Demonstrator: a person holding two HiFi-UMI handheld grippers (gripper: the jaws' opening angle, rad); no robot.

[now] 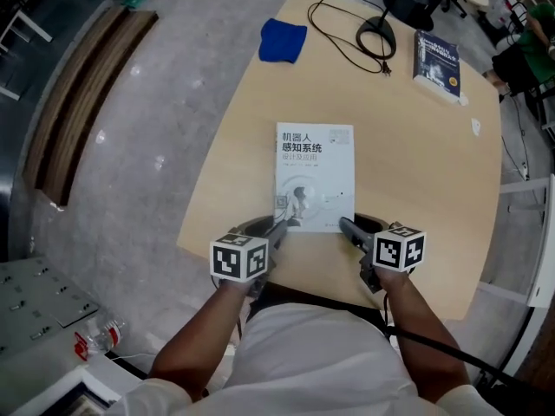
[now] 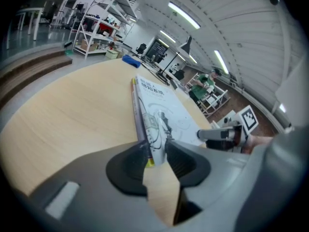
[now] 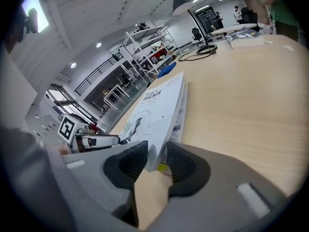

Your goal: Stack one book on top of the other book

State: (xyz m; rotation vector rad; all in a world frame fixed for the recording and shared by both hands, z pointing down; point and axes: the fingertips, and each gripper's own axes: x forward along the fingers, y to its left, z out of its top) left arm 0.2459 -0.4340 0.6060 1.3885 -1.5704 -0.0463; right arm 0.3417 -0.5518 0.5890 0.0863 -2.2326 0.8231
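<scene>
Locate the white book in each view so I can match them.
Head view: white book at centre, flat on the near half of the table.
Left gripper view: white book at centre, running up from lower middle.
Right gripper view: white book at centre, slanting up to the right.
Shared landmark: blue cloth, beyond the book in all three.
</scene>
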